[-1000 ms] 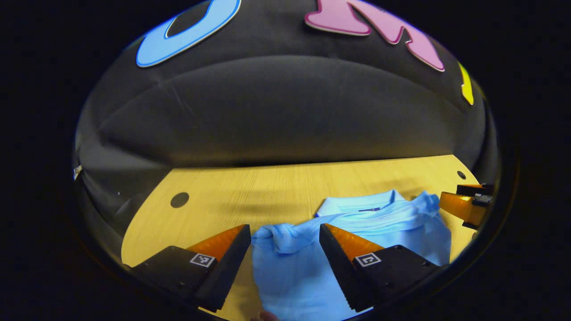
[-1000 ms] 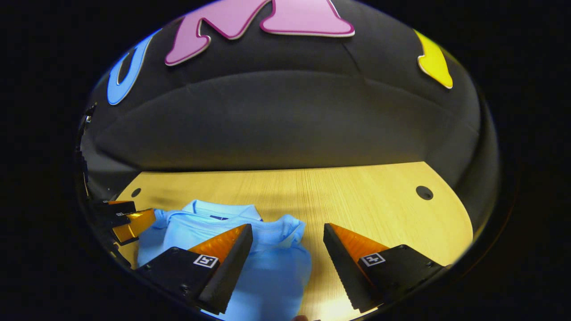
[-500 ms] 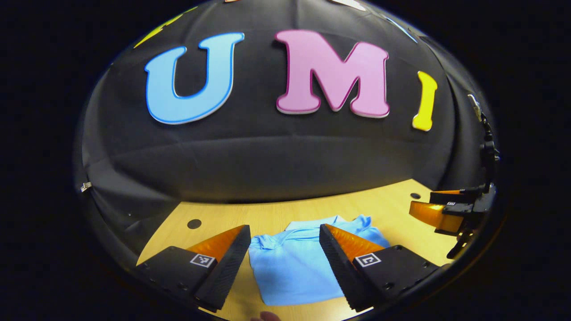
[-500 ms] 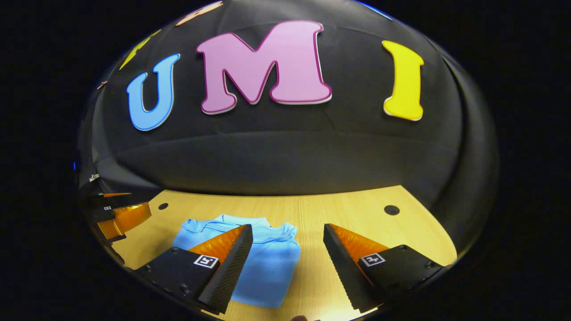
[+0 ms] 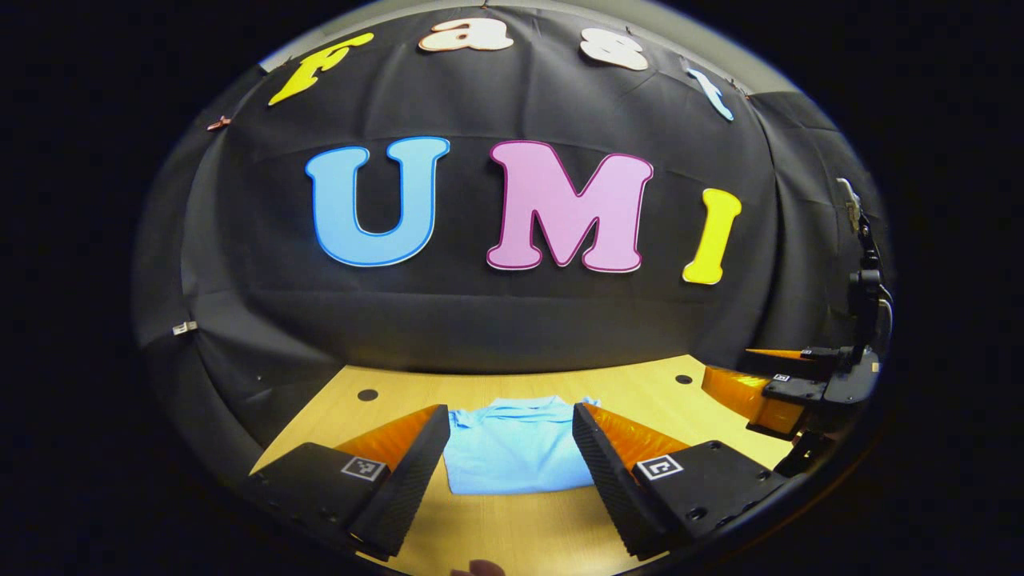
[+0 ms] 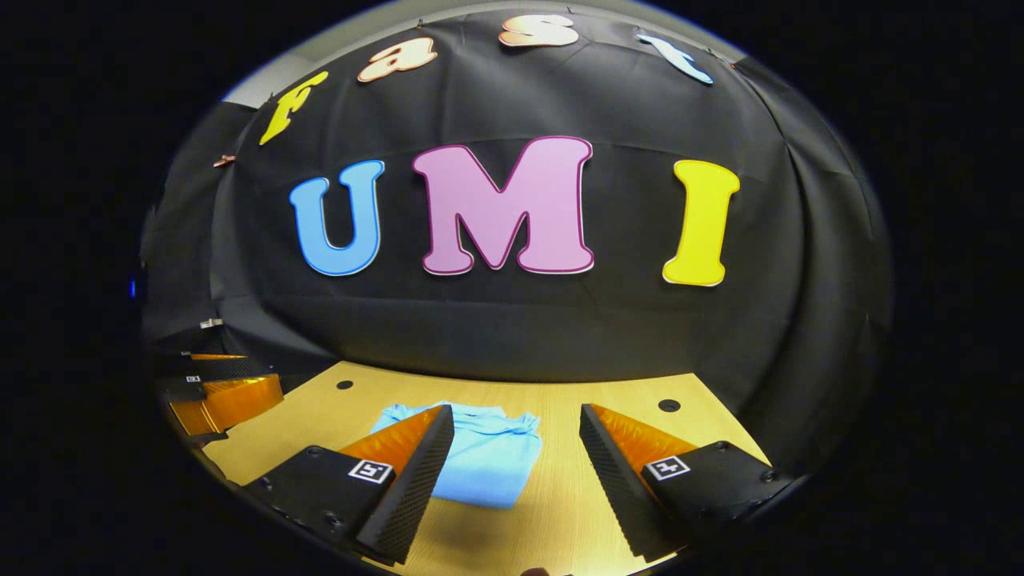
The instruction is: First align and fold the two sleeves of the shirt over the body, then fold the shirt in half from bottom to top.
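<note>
Two grippers hang above a wooden table (image 5: 520, 528), and both are spread wide with nothing between their fingers. In the left gripper view, the left gripper (image 5: 509, 456) sits at the bottom, and the light blue shirt (image 5: 512, 444) shows in the gap between its fingers. The shirt is folded into a small, neat block. It lies flat on the table, with its collar end toward the black cloth wall (image 5: 512, 320). The shirt is well apart from the fingers and nothing touches it. The right gripper (image 5: 748, 392) shows at the right edge of this view, up off the table.

In the right gripper view, the right gripper (image 6: 516, 460) is at the bottom. The shirt (image 6: 488, 460) lies partly behind its left finger, on the table (image 6: 552, 512). The left gripper (image 6: 224, 392) shows at the left edge there. A few small dark round holes (image 5: 367, 394) sit near the far side of the table.
</note>
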Available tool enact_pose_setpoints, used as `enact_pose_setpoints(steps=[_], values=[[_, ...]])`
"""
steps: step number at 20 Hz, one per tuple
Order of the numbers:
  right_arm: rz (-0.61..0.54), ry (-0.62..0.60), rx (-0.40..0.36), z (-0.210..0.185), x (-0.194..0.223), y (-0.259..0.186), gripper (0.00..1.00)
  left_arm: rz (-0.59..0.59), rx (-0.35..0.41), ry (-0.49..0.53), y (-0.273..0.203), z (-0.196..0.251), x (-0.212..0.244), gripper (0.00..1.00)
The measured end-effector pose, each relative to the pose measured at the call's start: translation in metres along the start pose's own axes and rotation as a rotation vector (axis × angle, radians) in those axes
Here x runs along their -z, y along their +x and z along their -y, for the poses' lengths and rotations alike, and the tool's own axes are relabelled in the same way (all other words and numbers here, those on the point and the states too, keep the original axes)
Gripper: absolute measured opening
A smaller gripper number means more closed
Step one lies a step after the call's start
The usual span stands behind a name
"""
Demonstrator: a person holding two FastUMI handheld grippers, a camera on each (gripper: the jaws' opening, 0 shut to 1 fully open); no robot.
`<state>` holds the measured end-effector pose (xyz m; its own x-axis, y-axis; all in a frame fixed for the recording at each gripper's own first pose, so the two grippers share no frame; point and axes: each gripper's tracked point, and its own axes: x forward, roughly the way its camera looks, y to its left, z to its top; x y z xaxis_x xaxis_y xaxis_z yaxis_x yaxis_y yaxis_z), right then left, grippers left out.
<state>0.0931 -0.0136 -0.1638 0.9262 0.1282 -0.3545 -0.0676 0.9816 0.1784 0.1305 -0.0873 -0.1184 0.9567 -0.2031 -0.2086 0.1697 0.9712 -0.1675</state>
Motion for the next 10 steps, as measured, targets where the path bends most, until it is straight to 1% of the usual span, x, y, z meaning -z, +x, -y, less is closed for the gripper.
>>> enact_pose_setpoints(steps=[3, 5, 8, 9, 10], values=[[-0.003, -0.023, -0.045, -0.005, -0.002, -0.035, 0.98, 0.001, -0.045, 0.021, -0.036, -0.005, -0.002, 0.98], [-0.004, -0.043, -0.063, -0.011, 0.002, -0.055, 0.98, -0.006, -0.038, 0.034, -0.057, 0.001, 0.0, 0.98], [0.003, -0.038, -0.062, -0.019, 0.003, -0.078, 0.98, -0.017, -0.018, 0.061, -0.081, 0.008, 0.002, 0.98], [0.004, -0.028, -0.074, -0.027, 0.003, -0.083, 0.98, -0.015, -0.027, 0.072, -0.087, 0.006, 0.001, 0.98], [0.014, -0.044, -0.086, -0.033, 0.001, -0.086, 0.98, -0.012, -0.027, 0.07, -0.09, 0.004, -0.001, 0.98]])
